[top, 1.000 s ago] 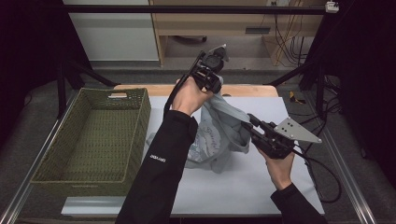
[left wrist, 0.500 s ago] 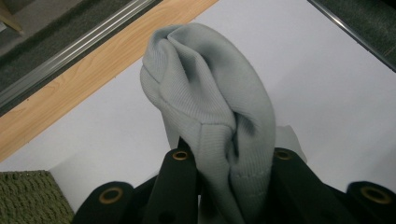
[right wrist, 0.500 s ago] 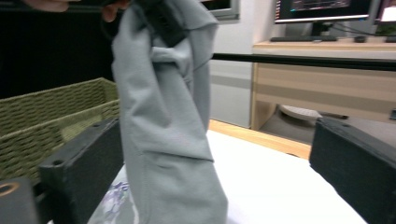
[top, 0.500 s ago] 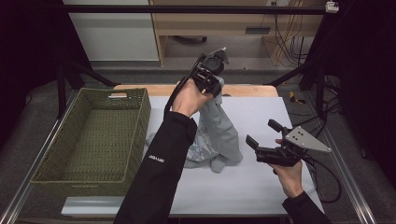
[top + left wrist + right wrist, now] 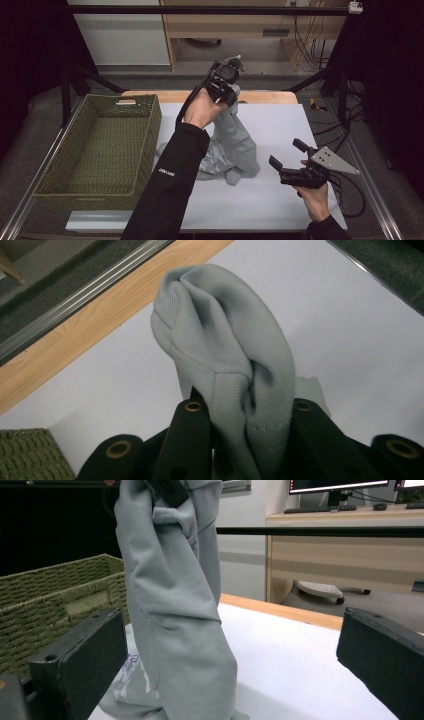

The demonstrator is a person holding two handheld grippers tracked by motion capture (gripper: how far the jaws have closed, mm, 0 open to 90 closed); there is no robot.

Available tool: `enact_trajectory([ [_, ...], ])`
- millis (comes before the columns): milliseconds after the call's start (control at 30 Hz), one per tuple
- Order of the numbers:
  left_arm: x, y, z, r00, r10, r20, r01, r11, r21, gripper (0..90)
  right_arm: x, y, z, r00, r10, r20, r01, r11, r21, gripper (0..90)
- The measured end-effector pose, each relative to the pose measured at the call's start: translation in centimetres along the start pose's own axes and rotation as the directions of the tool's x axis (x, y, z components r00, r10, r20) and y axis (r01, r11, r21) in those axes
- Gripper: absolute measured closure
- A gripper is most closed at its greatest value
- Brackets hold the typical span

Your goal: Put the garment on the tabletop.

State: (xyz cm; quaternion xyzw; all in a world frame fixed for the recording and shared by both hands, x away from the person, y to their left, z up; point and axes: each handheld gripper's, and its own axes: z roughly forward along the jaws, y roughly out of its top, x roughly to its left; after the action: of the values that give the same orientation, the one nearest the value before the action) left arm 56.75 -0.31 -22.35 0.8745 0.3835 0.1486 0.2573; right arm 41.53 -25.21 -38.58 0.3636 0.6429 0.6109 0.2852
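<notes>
My left gripper [image 5: 226, 85] is clamped on the grey garment [image 5: 235, 145], which hangs with its long axis vertical, bottom bunched on the table [image 5: 280, 130]. My right gripper [image 5: 295, 162], at 4 o'clock from it, has just opened wide, nothing between.

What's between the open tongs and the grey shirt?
Nothing: in the high view, bare white table separates the right tongs from the shirt.

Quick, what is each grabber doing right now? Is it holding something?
Left gripper: shut on the grey garment, holding it up off the table.
Right gripper: open, holding nothing; its jaws have just been opening, apart from the garment.
</notes>
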Motion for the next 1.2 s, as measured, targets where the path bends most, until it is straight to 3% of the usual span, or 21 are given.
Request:
enact_trajectory([
  [33, -0.1, -0.1, 0.1, 1.0000, 0.005, 0.002, -0.005, 1.0000, -0.006, 78.7, -0.2, -0.2, 0.0, 0.9999, -0.016, -0.003, 0.016, 1.000, 0.000, 0.4],
  [200, -0.6, -1.2, 0.5, 0.9990, 0.045, 0.005, -0.045, 0.9987, -0.023, 78.7, -0.5, -0.9, -0.1, 1.0000, -0.006, -0.007, 0.006, 1.000, 0.003, 0.4],
  [267, -0.9, -2.2, 0.8, 0.9983, 0.058, 0.005, -0.058, 0.9971, -0.048, 78.6, -0.8, -1.5, -0.3, 0.9998, 0.022, -0.002, -0.022, 1.000, 0.022, 0.4],
  [333, -0.9, -2.5, 0.8, 0.9973, 0.073, 0.002, -0.073, 0.9962, -0.049, 78.6, -1.0, -1.8, -0.3, 1.0000, 0.008, -0.001, -0.008, 1.000, 0.020, 0.4],
  [433, -1.1, -3.9, 1.2, 0.9971, 0.077, 0.002, -0.076, 0.9924, -0.097, 78.3, -1.4, -2.1, -0.5, 0.9999, 0.000, 0.014, 0.000, 0.999, 0.032, 0.4],
  [467, -1.4, -4.8, 1.6, 0.9975, 0.071, 0.004, -0.070, 0.9906, -0.118, 78.0, -1.4, -2.1, -0.6, 0.9996, 0.020, 0.018, -0.020, 0.999, 0.031, 0.4],
  [533, -1.5, -5.3, 1.8, 0.9972, 0.074, 0.004, -0.073, 0.9889, -0.129, 77.8, -1.4, -2.2, -0.6, 0.9997, 0.014, 0.019, -0.015, 0.999, 0.031, 0.4],
  [567, -1.6, -6.4, 2.4, 0.9976, 0.068, 0.016, -0.065, 0.9853, -0.158, 77.8, -1.4, -2.2, -0.7, 0.9995, 0.023, 0.020, -0.023, 0.999, 0.033, 0.4],
  [667, -1.7, -7.4, 2.9, 0.9973, 0.069, 0.027, -0.063, 0.9836, -0.169, 77.5, -1.5, -2.3, -0.8, 0.9999, -0.001, 0.014, 0.001, 0.999, 0.033, 0.4],
  [700, -1.9, -8.4, 3.6, 0.9975, 0.066, 0.025, -0.060, 0.9805, -0.187, 77.4, -1.3, -2.2, -0.8, 0.9997, 0.022, 0.015, -0.022, 0.999, 0.033, 0.4],
  [767, -1.8, -8.9, 3.9, 0.9973, 0.072, 0.015, -0.068, 0.9805, -0.184, 77.3, -1.4, -2.3, -0.8, 1.0000, 0.007, 0.005, -0.007, 1.000, 0.025, 0.4],
  [867, -1.6, -10.1, 4.7, 0.9983, 0.056, 0.017, -0.052, 0.9783, -0.201, 76.9, -1.2, -2.4, -0.7, 0.9998, 0.019, 0.006, -0.019, 0.999, 0.028, 0.4],
  [933, -1.6, -10.9, 5.2, 0.9986, 0.048, 0.022, -0.042, 0.9767, -0.211, 76.6, -1.3, -2.4, -0.7, 1.0000, 0.004, -0.004, -0.004, 1.000, 0.023, 0.4],
  [1033, -1.7, -12.0, 6.2, 0.9986, 0.046, 0.026, -0.039, 0.9725, -0.230, 75.0, -1.1, -2.4, -0.7, 0.9998, 0.018, -0.003, -0.018, 0.999, 0.026, 0.4],
  [1200, -2.1, -14.3, 8.0, 0.9962, 0.068, 0.054, -0.054, 0.9698, -0.238, 65.9, -1.1, -2.4, -0.7, 0.9998, 0.017, -0.010, -0.017, 0.999, 0.031, 0.4],
])
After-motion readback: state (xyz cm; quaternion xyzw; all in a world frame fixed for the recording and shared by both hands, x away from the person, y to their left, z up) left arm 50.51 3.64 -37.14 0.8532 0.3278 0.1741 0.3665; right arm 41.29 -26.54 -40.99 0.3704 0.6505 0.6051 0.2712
